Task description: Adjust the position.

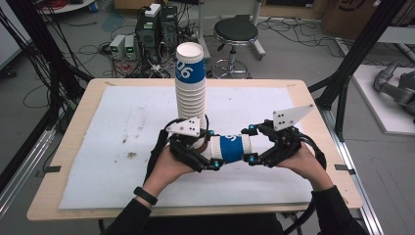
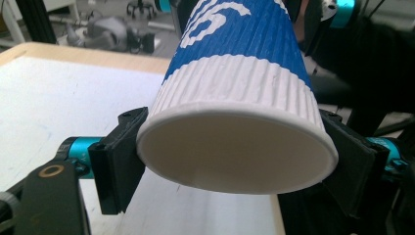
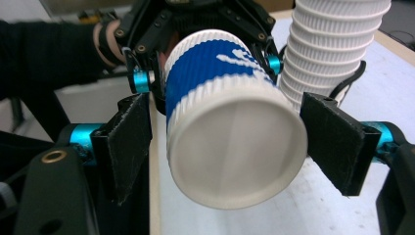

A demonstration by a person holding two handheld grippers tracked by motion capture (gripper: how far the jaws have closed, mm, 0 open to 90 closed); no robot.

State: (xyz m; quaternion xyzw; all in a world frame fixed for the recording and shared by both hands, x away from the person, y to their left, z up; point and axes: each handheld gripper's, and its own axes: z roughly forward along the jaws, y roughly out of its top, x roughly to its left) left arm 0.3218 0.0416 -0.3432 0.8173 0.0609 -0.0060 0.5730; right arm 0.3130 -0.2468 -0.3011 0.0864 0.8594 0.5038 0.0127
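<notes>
Paper cup stack (image 1: 190,83) just behind L gripper (image 1: 209,149); touching cup (image 1: 233,148)

left gripper (image 1: 209,149): held level in left hand (image 1: 169,169), pointing right, pads pressed on both sides. right gripper (image 1: 250,145): held level in right hand (image 1: 306,164), pointing left toward the other, jaws apart, pads clear. forearms entering from below, sleeves dark.

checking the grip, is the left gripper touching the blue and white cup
Touching. In the left gripper view, the left gripper has its pads pressing the cup at its white ribbed end from both sides, no gap.
</notes>
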